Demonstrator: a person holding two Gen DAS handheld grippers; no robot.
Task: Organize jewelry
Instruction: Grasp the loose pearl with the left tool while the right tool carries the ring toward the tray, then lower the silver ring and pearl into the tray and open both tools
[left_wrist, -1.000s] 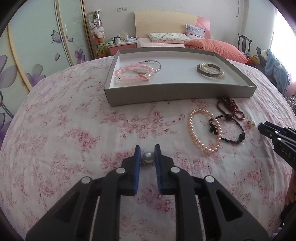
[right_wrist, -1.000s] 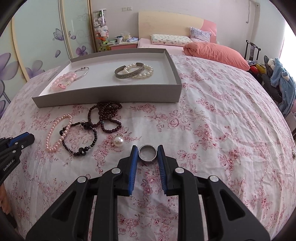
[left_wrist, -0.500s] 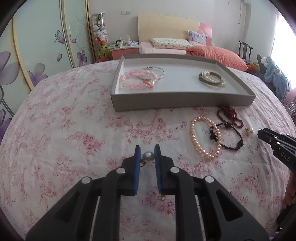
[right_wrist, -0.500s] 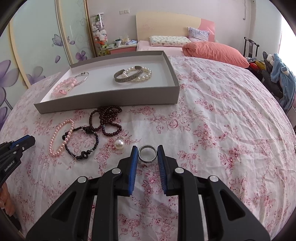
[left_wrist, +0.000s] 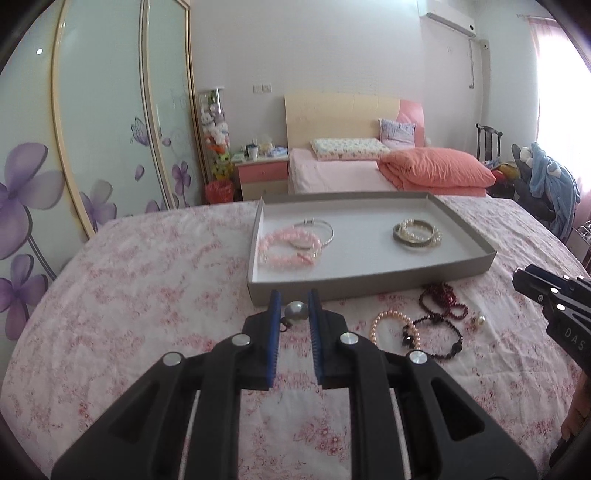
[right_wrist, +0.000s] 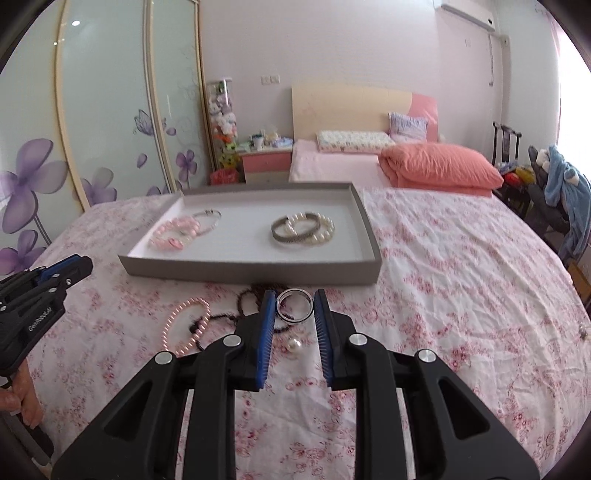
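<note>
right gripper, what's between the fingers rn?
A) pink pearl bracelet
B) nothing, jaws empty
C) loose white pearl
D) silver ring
D: the right gripper is shut on the silver ring, which sits pinched between the blue pads, while the loose white pearl and the pink pearl bracelet lie on the floral bedspread below.

The right gripper (left_wrist: 554, 306) body shows white letters "DAS"; lettering on the left gripper (right_wrist: 48, 273) is illegible.
</note>
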